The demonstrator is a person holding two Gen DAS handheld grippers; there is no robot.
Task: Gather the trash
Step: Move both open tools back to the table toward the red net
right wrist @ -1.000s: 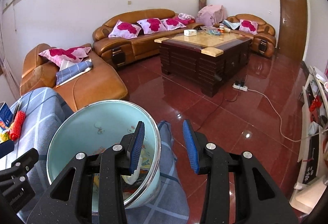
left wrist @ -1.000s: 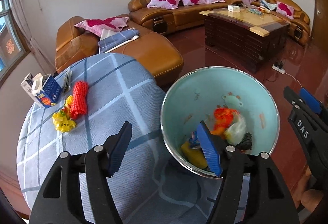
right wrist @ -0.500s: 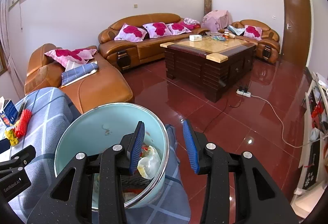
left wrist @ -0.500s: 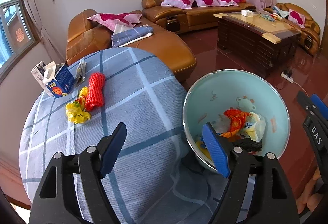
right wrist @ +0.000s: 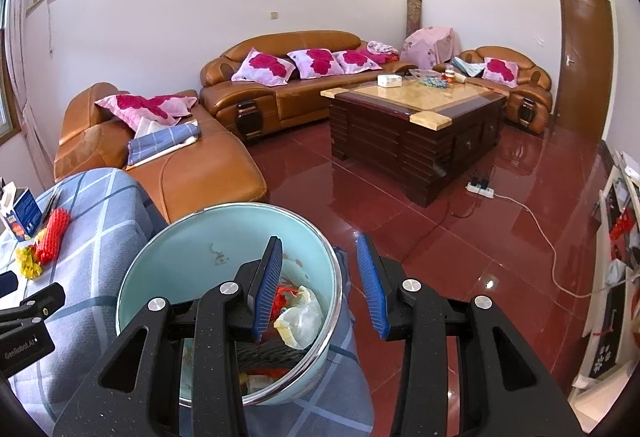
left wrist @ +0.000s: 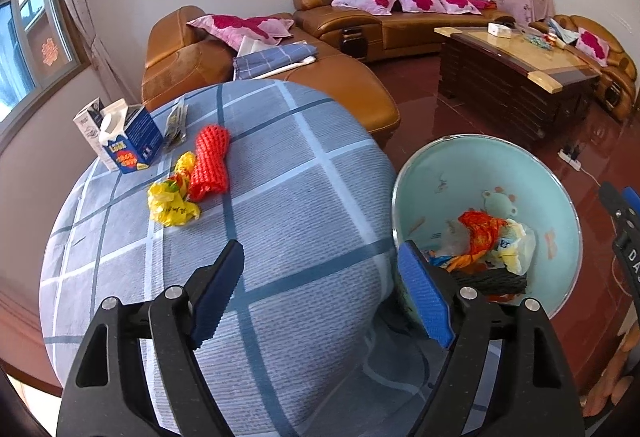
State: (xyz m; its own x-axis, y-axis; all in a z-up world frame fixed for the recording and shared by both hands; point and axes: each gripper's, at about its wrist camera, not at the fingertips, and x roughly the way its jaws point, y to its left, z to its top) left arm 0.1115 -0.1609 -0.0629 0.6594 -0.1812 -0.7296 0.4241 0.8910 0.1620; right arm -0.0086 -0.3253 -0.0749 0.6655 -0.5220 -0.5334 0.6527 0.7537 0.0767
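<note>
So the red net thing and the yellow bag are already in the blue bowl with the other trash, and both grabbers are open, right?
Not quite. The red net and the yellow bag lie on the checked tablecloth, beside the milk carton, not in the bowl. The left wrist view shows it. Both the left gripper and right gripper are open.
</note>
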